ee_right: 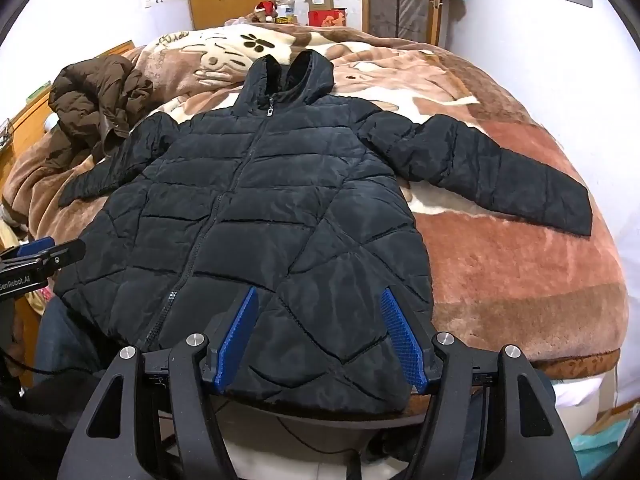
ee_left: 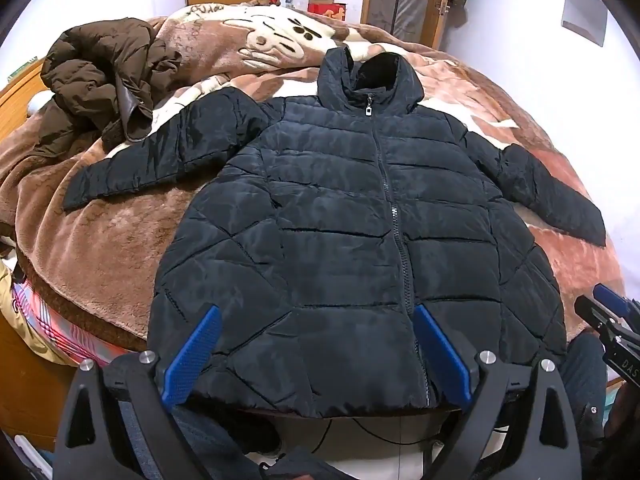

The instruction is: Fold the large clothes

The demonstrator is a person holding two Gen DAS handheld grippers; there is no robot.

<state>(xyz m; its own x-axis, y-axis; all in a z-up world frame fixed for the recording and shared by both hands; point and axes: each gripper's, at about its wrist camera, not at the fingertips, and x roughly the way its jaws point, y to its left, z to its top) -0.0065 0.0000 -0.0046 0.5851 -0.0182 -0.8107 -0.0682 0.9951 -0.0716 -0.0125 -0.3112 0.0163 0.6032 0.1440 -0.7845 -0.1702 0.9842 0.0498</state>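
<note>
Jacket (ee_left: 340, 216) is lying lengthwise, hood far, on bed (ee_left: 100, 248); left hand-held gripper (ee_left: 316, 320) and right hand-held gripper (ee_right: 318, 304) are both hovering wide open and empty over the near hem, w/ each sleeve nearer its own side.

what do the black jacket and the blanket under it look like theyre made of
Black puffer jacket: looks like thin synthetic shell, probably nylon or polyester, with padded fill; slight sheen, stitched quilted panels that bulge.
Brown blanket: looks like plush fleece; matte, fuzzy pile with brushed streaks. The exact fibre cannot be told.

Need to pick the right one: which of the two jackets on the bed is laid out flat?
The black jacket, zipped, sleeves spread. The brown jacket is crumpled in a heap.
</note>
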